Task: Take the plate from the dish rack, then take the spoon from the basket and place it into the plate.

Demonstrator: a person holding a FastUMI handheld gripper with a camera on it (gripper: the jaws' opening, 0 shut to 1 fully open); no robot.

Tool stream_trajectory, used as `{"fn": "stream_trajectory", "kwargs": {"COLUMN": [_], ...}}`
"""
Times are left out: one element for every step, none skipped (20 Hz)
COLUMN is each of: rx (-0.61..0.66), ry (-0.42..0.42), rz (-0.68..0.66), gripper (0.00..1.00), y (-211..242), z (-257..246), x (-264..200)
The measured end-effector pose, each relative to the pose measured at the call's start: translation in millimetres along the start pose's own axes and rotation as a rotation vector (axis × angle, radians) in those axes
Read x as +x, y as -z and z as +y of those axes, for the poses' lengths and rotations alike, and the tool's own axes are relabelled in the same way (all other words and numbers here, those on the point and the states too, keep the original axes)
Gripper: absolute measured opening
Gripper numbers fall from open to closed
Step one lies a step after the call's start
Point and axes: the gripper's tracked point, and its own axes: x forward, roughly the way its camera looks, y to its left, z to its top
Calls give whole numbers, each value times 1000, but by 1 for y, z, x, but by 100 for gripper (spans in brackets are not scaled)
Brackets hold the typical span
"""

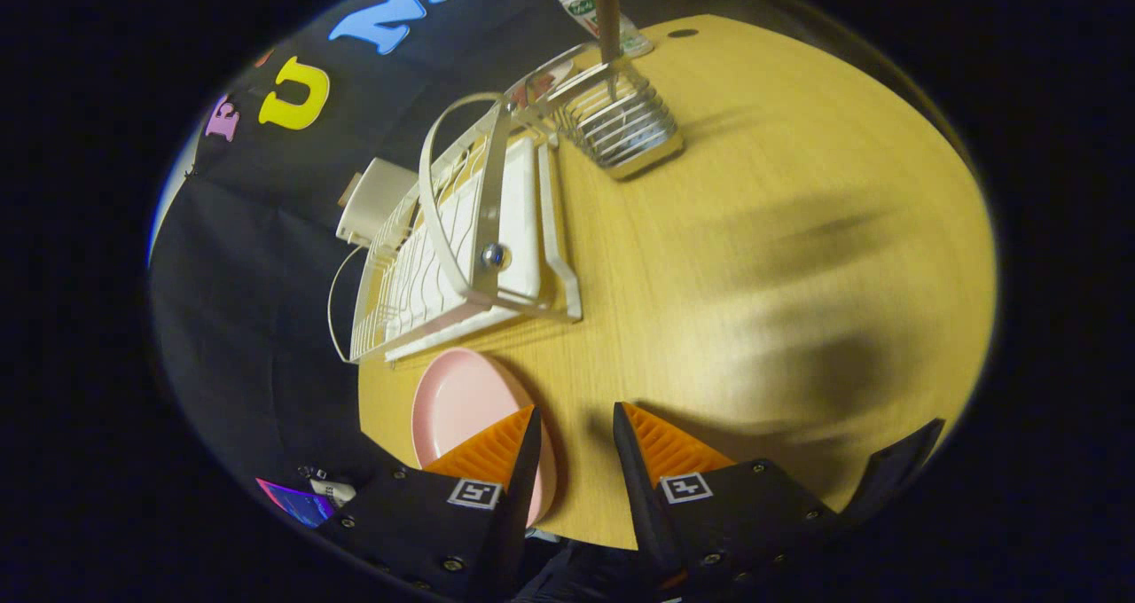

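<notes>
Jaws of the gripper [576, 443] stood apart with a moderate gap and held nothing; only bare desk [780, 257] showed between the 2 fingers. Each finger carried 1 ridged pad and 1 small square marker.

1 pink plate [461, 403] lay flat on the desk, out of the dish rack [461, 239], just ahead of the left finger; that finger's tip overlapped the plate's near edge in the view, and whether it touched the plate could not be told. The plate held nothing.

1 white wire dish rack sat on the desk just beyond the plate, with 1 curved handle bar arching over it and 1 white drip tray beneath. No dishes could be made out in its slots.

1 metal wire basket [625, 129] was fixed at the rack's far end, well beyond the fingers. 1 brown handle [607, 9] stood upright out of it, most likely the spoon; its bowl was hidden inside the basket wires.

1 bottle [590, 13] with a white cap and a green-and-white label lay or leaned behind the basket near the desk's far edge. 1 white box-shaped unit [372, 199] with 1 thin white cord sat beside the rack, against the black cloth wall. 1 small dark hole [683, 33] marked the desk's far corner.
</notes>
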Motion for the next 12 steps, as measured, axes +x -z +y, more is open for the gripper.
{"fn": "stream_trajectory", "kwargs": {"rx": [-13,-24,-30,-39,-49,-62,-73,-78,-80,-78,-72,-63], "ry": [27,46,59,73,86,99,111,115,119,124,127,124], "rz": [-51,-103,-156,-200,-248,-296,-342,-388,-437,-480,-518,-549], "gripper": [51,51,51,51,51,50,51,51,50,51,51,50], "y": [-16,-33,-47,-60,-75,-88,-102,-116,-129,-142,-155,-167], "z": [-5,-9,-10,-12,-13,-13,-13,-11,-11,-10,-10,-8], "x": [-8,-13,-20,-24,-28,-32,-36,-38,-42,-44,-45,-44]}}
